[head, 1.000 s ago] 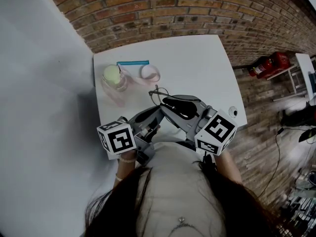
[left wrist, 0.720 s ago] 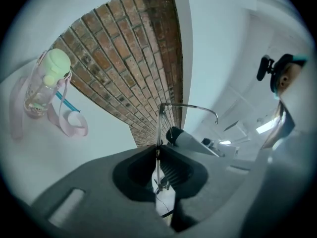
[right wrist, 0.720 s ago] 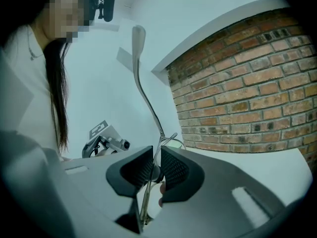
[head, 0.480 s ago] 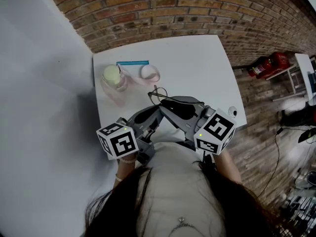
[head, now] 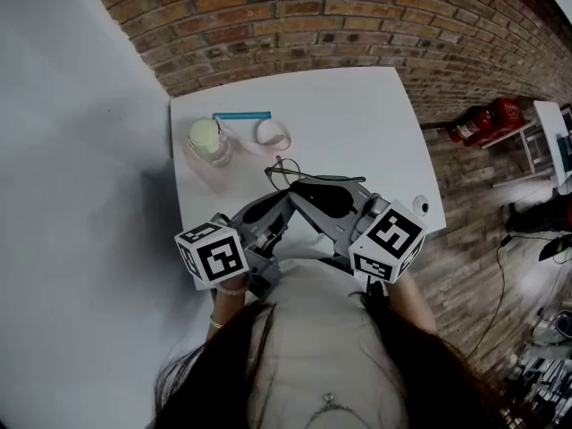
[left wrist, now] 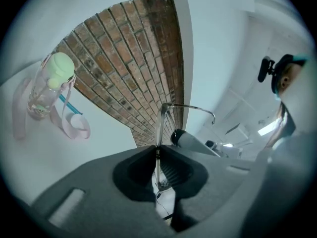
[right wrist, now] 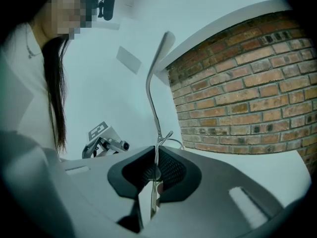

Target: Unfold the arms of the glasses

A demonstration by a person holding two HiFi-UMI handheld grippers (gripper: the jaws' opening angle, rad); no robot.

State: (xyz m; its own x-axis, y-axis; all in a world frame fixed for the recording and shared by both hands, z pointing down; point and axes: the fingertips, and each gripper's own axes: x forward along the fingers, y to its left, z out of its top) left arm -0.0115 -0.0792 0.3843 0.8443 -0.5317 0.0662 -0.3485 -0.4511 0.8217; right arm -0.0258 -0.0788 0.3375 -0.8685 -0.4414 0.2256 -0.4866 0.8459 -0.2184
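The thin wire-framed glasses (head: 284,172) hang in the air over the white table (head: 357,123), held between both grippers. My left gripper (head: 284,198) is shut on the front frame; in the left gripper view the glasses (left wrist: 162,119) rise out of the shut left gripper (left wrist: 157,151), with one arm (left wrist: 198,108) sticking out to the right. My right gripper (head: 306,189) is shut on the other arm. In the right gripper view that arm (right wrist: 154,83) runs up and away from the shut right gripper (right wrist: 156,156).
A clear bottle with a green lid (head: 206,139) and a pink strap (head: 268,134) stands at the table's far left, beside a blue stick (head: 241,114). A small white round thing (head: 422,205) lies near the right edge. Brick wall behind; red extinguisher (head: 483,121) on the floor.
Both grippers and the glasses have barely shifted, a touch to the left. Both holds on the glasses are unchanged.
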